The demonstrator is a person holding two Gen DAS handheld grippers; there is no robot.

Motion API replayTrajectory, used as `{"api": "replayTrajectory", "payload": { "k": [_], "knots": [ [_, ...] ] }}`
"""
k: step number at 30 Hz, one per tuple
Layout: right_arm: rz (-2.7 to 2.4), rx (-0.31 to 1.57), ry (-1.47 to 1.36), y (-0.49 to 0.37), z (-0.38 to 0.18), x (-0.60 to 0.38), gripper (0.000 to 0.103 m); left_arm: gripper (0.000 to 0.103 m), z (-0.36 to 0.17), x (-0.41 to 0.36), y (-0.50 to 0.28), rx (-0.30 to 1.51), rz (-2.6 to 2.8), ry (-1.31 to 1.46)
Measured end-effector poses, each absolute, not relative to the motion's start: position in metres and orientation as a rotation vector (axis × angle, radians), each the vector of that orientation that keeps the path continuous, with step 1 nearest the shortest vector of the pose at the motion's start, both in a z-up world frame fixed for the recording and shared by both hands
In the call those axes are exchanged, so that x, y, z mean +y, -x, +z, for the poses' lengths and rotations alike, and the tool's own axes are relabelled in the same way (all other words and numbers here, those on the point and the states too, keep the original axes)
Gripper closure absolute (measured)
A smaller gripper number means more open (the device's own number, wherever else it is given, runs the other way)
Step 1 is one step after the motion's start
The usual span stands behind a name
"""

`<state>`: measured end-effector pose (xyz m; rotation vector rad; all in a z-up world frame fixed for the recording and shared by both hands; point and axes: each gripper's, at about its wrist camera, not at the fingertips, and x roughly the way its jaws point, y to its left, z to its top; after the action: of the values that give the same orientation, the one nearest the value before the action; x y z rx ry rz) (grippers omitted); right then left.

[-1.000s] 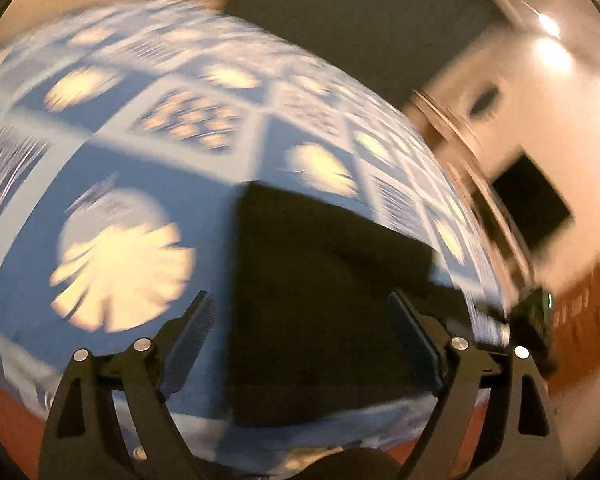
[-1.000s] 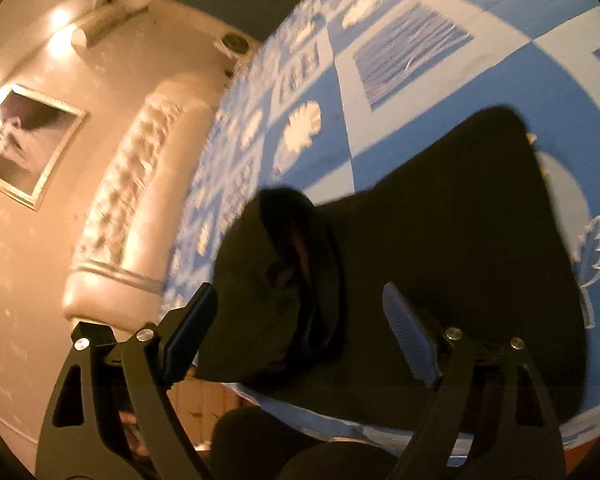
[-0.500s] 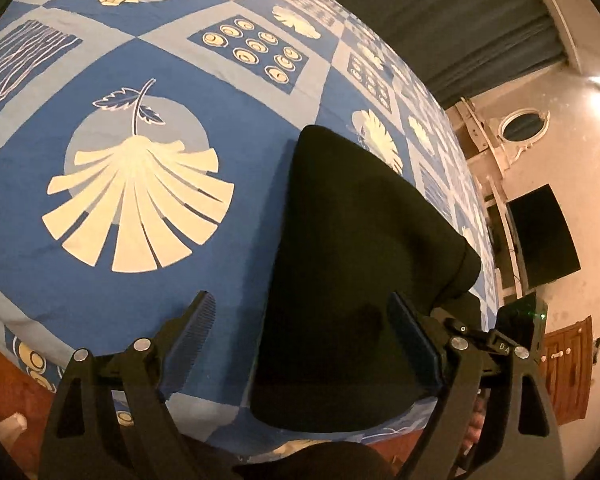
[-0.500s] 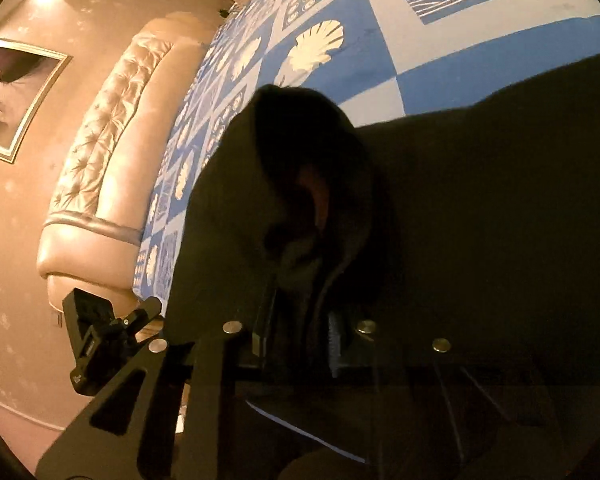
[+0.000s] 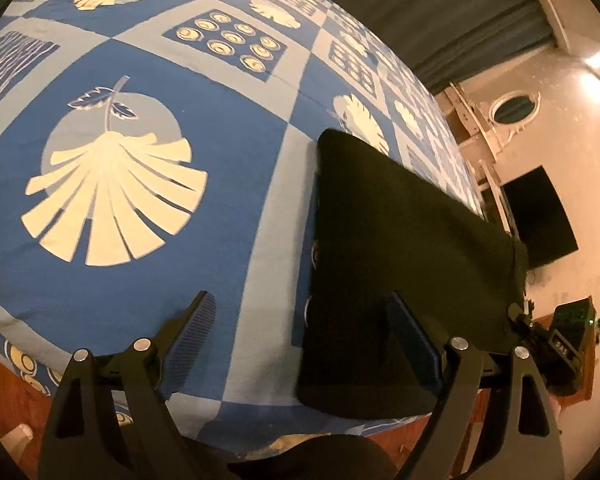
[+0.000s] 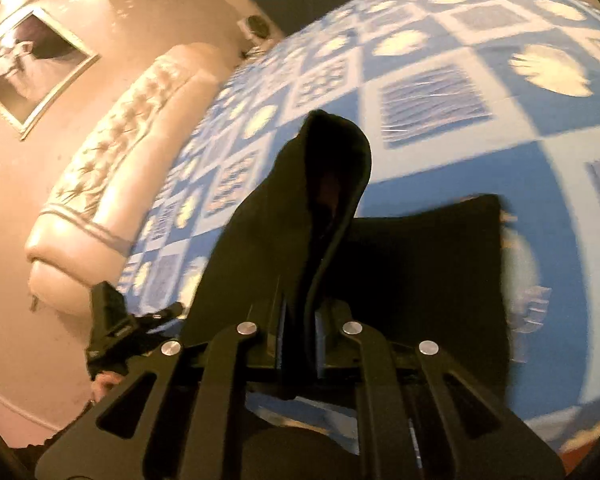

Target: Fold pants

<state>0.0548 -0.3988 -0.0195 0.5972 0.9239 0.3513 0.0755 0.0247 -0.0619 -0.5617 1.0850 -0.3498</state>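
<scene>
Here right gripper [image 6: 300,336] pinches black pants [image 6: 420,272].

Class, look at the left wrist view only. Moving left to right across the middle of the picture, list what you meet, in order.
White fan-shaped leaf print on the blue patterned bedspread → black pants → dark wall-mounted screen.

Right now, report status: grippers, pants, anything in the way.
Left gripper open, over the near edge of the pants. Right gripper shut on pants, one end lifted off the bedspread. Nothing in the way.
</scene>
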Motion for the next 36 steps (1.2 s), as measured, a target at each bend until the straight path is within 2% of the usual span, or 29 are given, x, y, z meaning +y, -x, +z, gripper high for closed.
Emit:
{"api": "replayTrajectory", "payload": {
  "k": [5,9,12,13,15,16,17,27,36],
  "knots": [
    [0.248,1.0,-0.609,-0.047,-0.065,-0.429,0.093,0.017,-0.073,0.005,-0.077,1.12,-0.375,0.521],
    [0.248,1.013,-0.61,-0.052,-0.076,-0.428,0.092,0.017,-0.08,-0.007,-0.077,1.139,-0.375,0.458],
    [0.27,1.014,-0.696,-0.051,-0.077,-0.436,0.086,0.017,-0.079,-0.011,-0.077,1.133,-0.377,0.41],
    [0.274,1.006,-0.723,-0.049,-0.075,-0.441,0.079,0.017,-0.077,-0.009,-0.077,1.129,-0.377,0.412],
    [0.289,0.946,-0.749,-0.049,-0.062,-0.451,0.048,0.017,-0.07,-0.003,-0.078,1.097,-0.379,0.442],
    [0.282,0.923,-0.747,-0.049,-0.057,-0.456,0.017,0.017,-0.065,0.001,-0.081,1.073,-0.381,0.464],
    [0.267,0.911,-0.739,-0.05,-0.053,-0.459,0.009,0.017,-0.063,0.004,-0.084,1.058,-0.383,0.477],
    [0.35,0.924,-0.988,-0.103,-0.109,-0.482,0.009,0.017,-0.087,-0.014,-0.14,1.104,-0.51,0.607],
    [0.478,0.895,-0.992,-0.135,-0.119,-0.476,0.009,0.017,-0.096,-0.031,-0.186,1.1,-0.619,0.668]
  ]
}}
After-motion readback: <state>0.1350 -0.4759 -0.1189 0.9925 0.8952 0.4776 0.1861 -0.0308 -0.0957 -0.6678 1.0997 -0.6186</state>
